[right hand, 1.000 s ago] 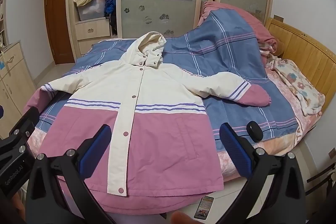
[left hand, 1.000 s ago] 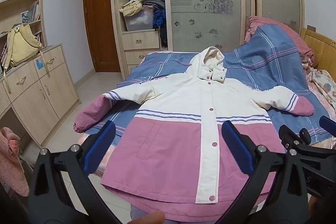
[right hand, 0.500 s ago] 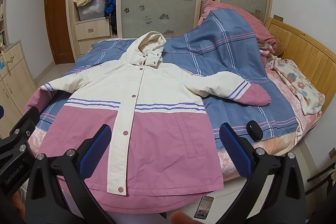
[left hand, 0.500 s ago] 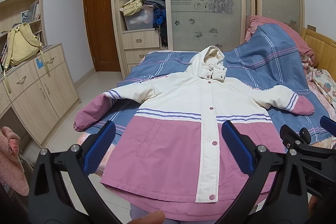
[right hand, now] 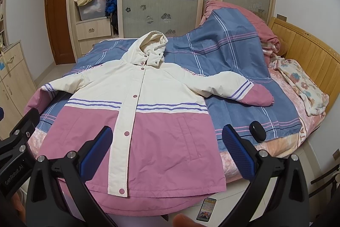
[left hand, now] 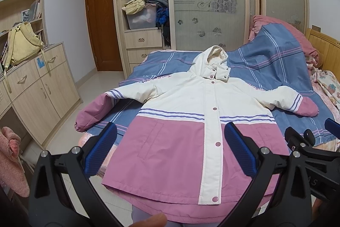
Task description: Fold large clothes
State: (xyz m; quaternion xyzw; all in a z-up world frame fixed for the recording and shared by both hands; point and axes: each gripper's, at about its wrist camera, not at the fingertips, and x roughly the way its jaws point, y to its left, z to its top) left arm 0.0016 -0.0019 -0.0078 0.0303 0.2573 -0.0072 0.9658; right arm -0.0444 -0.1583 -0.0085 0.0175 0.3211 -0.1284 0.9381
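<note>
Jacket [left hand: 191, 120] flat on bed [left hand: 276, 69]; left claw [left hand: 170, 150] and right claw [right hand: 166, 148] both released, empty. Phone [right hand: 206, 209], lower centre, shows only in right view; backpack [left hand: 21, 44] only in left.

Even indoor light, soft shadows, sharp focus, strong fisheye edge distortion

Between my left gripper's [left hand: 170, 150] spread fingers lay only the flat jacket [left hand: 191, 131]; beyond the right gripper's [right hand: 167, 151] right finger, bare quilt [right hand: 244, 107], then a heaped blanket [right hand: 301, 82] blocked passage.
</note>
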